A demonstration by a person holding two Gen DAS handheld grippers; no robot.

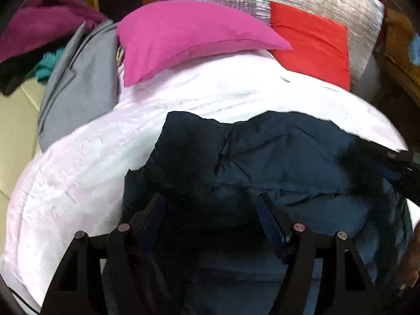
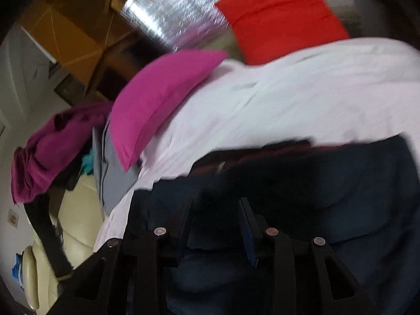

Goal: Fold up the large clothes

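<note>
While the navy jacket (image 1: 275, 157) lies bunched on the pale pink bedding (image 1: 78, 173), I see my left gripper (image 1: 212, 202) and right gripper (image 2: 216, 204) both spread apart above its fabric.

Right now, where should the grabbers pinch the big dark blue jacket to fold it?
Probably the navy jacket's far edge, where it meets the pale pink bedding. That edge lies free and puffy, so open fingers could come from the near side and pinch it. The rest looks too thick.

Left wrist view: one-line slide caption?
Open left gripper over a navy jacket on a pale pink bedcover.
</note>
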